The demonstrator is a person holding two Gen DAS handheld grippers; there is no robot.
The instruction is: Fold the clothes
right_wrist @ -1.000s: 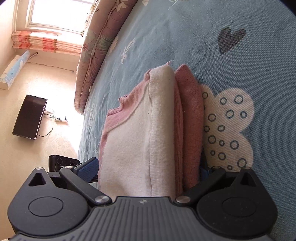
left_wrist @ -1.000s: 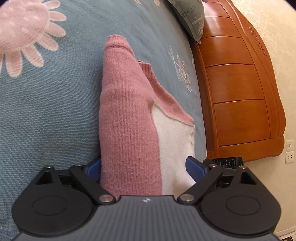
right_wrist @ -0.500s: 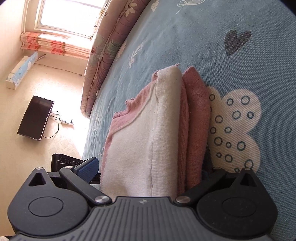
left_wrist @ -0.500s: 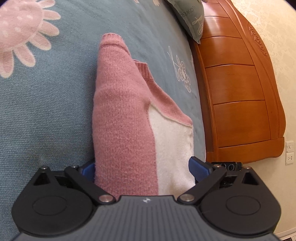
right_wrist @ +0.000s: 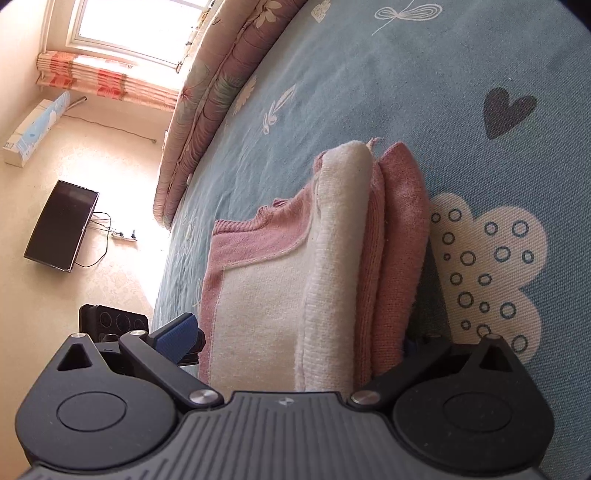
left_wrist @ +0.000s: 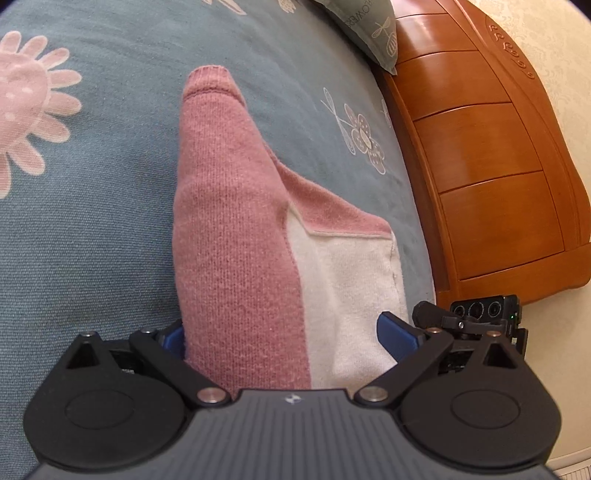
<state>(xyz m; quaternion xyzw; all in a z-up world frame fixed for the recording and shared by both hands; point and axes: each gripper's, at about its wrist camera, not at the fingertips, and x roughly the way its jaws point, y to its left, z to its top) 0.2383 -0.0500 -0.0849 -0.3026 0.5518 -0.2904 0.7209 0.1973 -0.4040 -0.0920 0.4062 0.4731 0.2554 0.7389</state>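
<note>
Folded pink-and-white sweater [left_wrist: 258, 266] lying at frame centre on the blue patterned bedspread [left_wrist: 92, 221], its near end between the wide-spread jaws of the left gripper [left_wrist: 284, 336] and of the right gripper [right_wrist: 299, 343], neither visibly clamping it.

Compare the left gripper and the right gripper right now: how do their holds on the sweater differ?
The left gripper straddles the pink sleeve side of the sweater; the right gripper straddles the thicker, stacked edge of cream and pink layers. The left gripper faces the wooden headboard; the right gripper faces the window. Both have fingers spread wide around the folded bundle on the blue bedspread.
</note>
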